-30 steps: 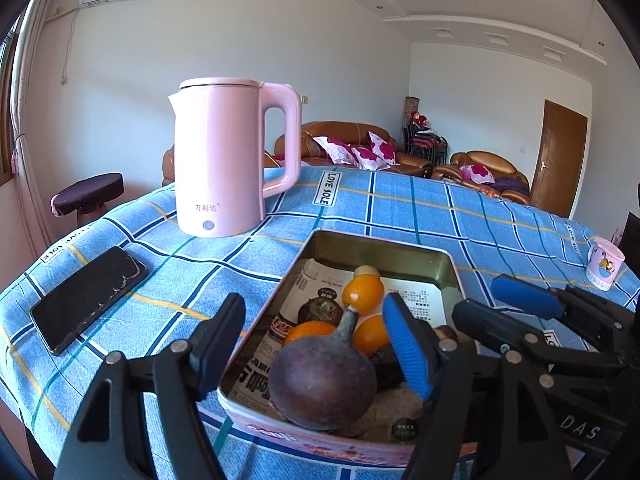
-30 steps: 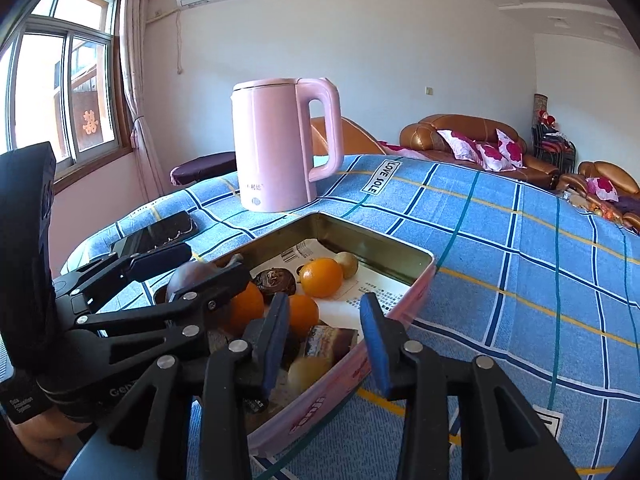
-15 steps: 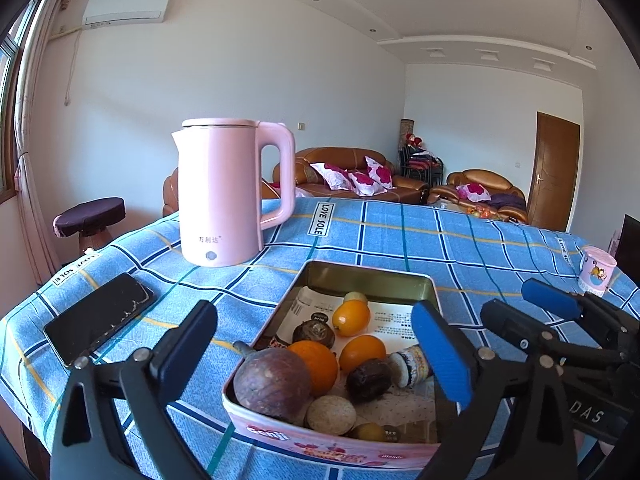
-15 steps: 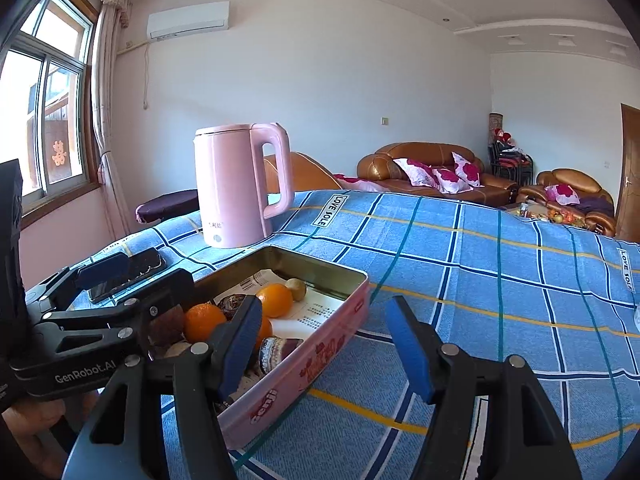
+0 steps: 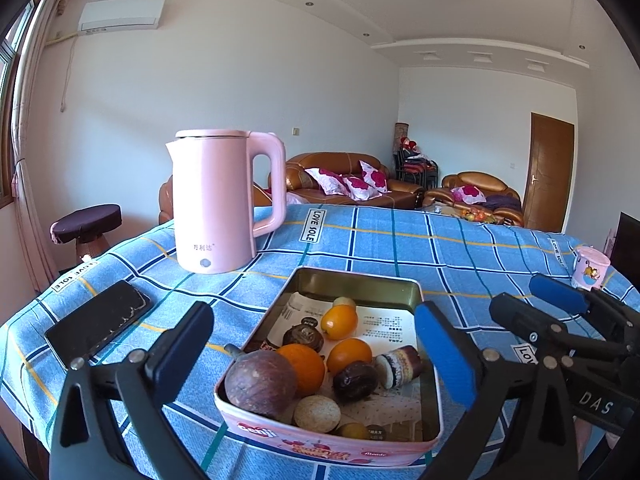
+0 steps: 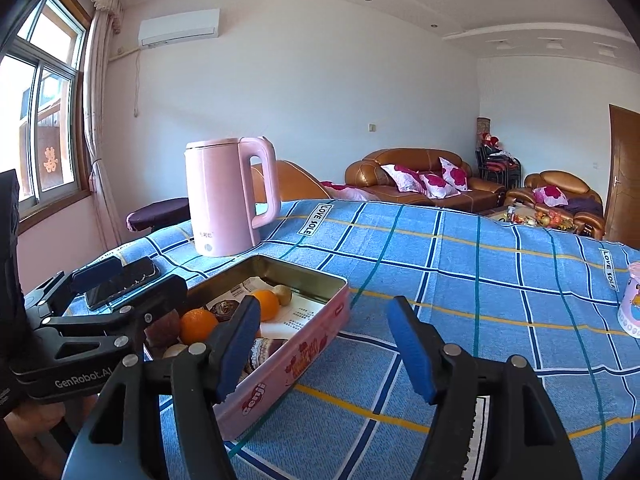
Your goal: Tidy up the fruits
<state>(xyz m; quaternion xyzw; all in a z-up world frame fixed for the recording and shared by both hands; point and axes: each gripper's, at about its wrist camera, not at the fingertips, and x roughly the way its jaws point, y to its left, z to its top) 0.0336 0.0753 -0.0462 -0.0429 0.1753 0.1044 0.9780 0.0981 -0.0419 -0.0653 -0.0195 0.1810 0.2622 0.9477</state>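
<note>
A pink rectangular tin (image 5: 328,446) (image 6: 280,376) sits on the blue plaid tablecloth and holds several fruits. A large purple round fruit (image 5: 260,384) lies in its near left corner, next to oranges (image 5: 304,366), a dark fruit (image 5: 355,381) and a tan round one (image 5: 317,414). My left gripper (image 5: 316,350) is open and empty, raised above the tin's near end. My right gripper (image 6: 324,344) is open and empty, just right of the tin. Each gripper shows in the other's view: the right (image 5: 532,308), the left (image 6: 132,280).
A pink electric kettle (image 5: 218,204) (image 6: 228,196) stands behind the tin. A black phone (image 5: 98,326) lies at the table's left. A small pink cup (image 5: 590,266) (image 6: 632,308) stands at the far right. Sofas and a door are beyond the table.
My left gripper opened wide, let the purple fruit drop into the tin's near left corner, then rose and drew back. My right gripper opened wider and pulled back to the right.
</note>
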